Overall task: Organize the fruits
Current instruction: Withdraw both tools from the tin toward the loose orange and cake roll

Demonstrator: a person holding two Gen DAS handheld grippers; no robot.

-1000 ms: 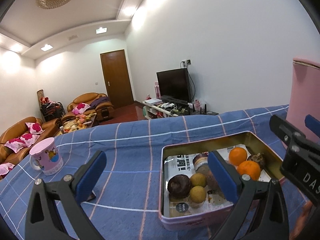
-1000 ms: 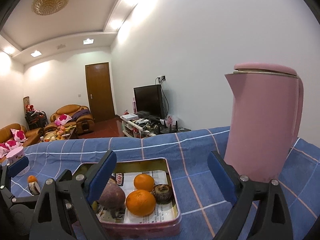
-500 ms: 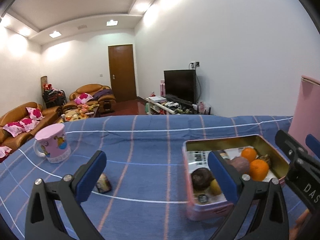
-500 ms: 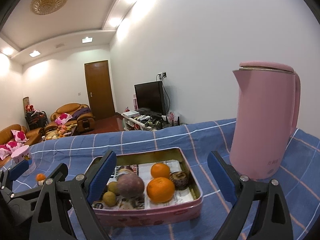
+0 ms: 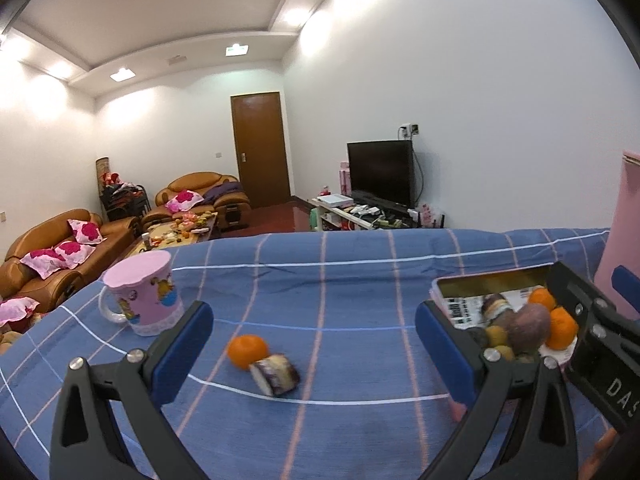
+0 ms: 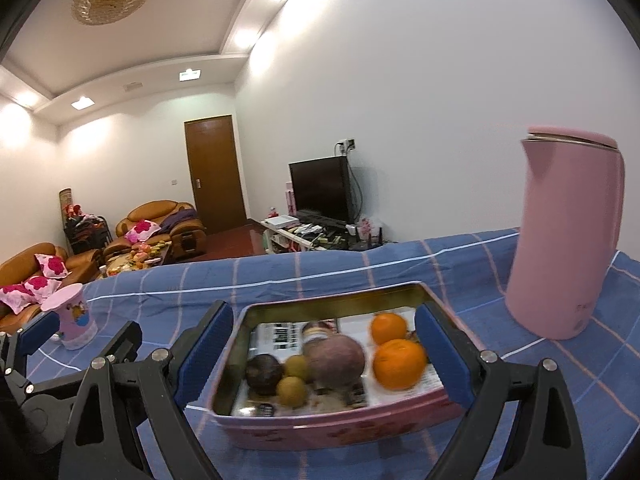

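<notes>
Left claw (image 5: 314, 354) wide apart, has swung left vs 0.5 s ago: now an orange (image 5: 247, 351) & a wrapped piece (image 5: 275, 374) lie touching on counter (image 5: 360, 288). Right claw (image 6: 320, 354) apart, closer over tin (image 6: 340, 420) w/ fruits.

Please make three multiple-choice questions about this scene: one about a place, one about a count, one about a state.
1. Where is the loose orange?
A. On the blue cloth, touching the purple cut piece
B. Inside the mug
C. On the kettle

2. How many oranges lie in the tin?
A. None
B. Two
C. Five

3. How is the left claw?
A. Shut on a fruit
B. Open, holding nothing
C. Shut on the mug

Answers: 1 A, it lies on the cloth near the pink mug. 2 B, two oranges sit at the tin's right. 3 B, its pads stand wide apart.
</notes>
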